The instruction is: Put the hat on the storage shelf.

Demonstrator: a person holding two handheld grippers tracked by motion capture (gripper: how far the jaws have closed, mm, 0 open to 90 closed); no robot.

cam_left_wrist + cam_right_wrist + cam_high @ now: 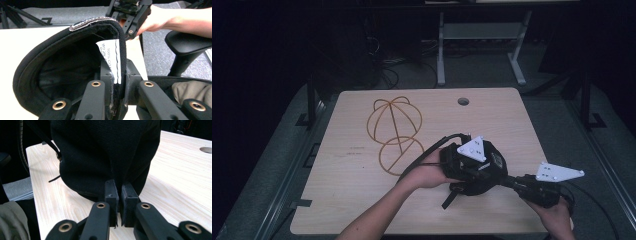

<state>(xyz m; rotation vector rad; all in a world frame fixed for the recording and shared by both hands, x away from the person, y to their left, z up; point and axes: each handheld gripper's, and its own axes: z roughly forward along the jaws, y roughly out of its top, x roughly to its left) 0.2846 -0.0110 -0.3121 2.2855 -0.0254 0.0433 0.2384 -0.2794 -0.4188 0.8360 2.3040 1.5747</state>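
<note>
A black cap hangs just above the wooden table at the near right, held between both grippers. My left gripper is shut on the cap's rim; in the left gripper view its pads pinch the inner band beside a white care label, and the cap's hollow inside faces the camera. My right gripper comes in from the right and is shut on a fold of the cap's outer fabric, its pads almost touching. The right gripper also shows behind the rim.
A yellow wire frame shaped like a cap form lies on the table left of centre. A cable hole sits near the far edge. The cap's strap dangles. A chair armrest stands beside the table.
</note>
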